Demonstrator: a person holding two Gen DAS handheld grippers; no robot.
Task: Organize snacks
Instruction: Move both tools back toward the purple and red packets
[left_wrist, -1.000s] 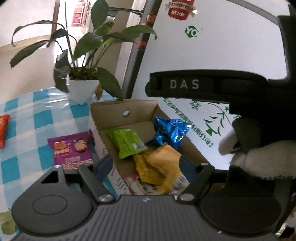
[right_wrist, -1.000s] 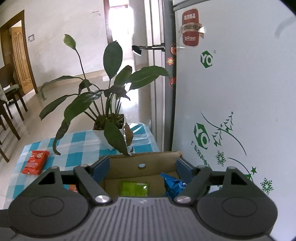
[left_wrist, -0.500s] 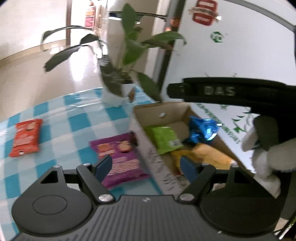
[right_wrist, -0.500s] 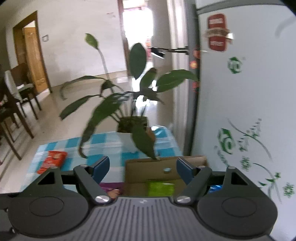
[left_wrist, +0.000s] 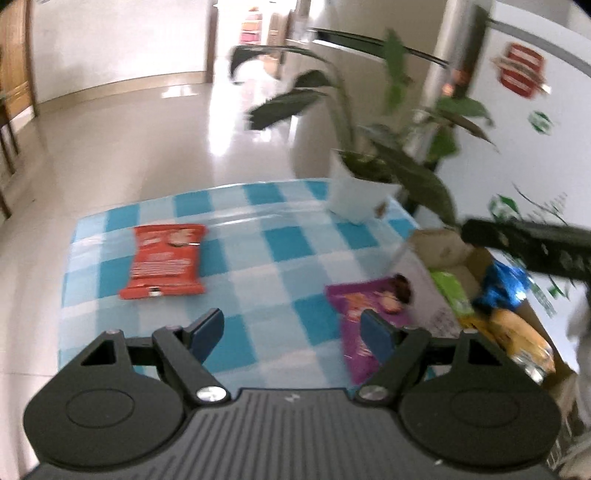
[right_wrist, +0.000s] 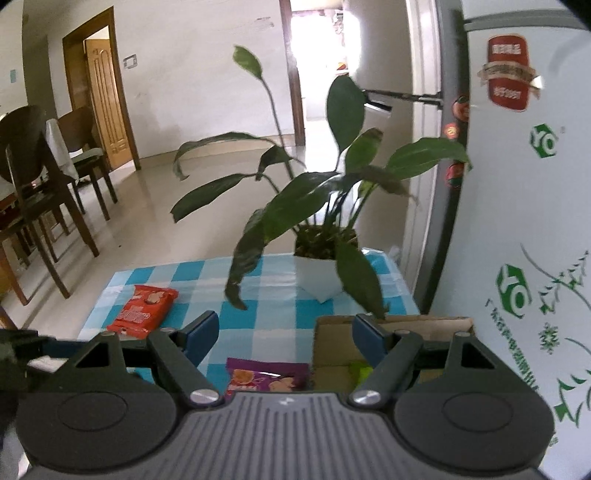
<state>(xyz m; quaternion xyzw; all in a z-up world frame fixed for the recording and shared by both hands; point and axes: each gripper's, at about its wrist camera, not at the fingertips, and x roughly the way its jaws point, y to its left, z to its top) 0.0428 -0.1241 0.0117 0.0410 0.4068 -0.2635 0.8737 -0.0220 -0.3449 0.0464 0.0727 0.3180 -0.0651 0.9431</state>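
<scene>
A red snack packet and a purple snack packet lie on the blue checked tablecloth. A cardboard box at the table's right holds green, blue and yellow packets. My left gripper is open and empty above the cloth, between the two loose packets. My right gripper is open and empty, high above the purple packet and the box. The red packet lies to its left.
A potted plant in a white pot stands at the table's far right corner. A white fridge rises right beside the box. Wooden chairs stand on the floor to the left.
Both grippers have swung left, away from the box. The left view now faces the open cloth with the red and purple packets instead of the box.
</scene>
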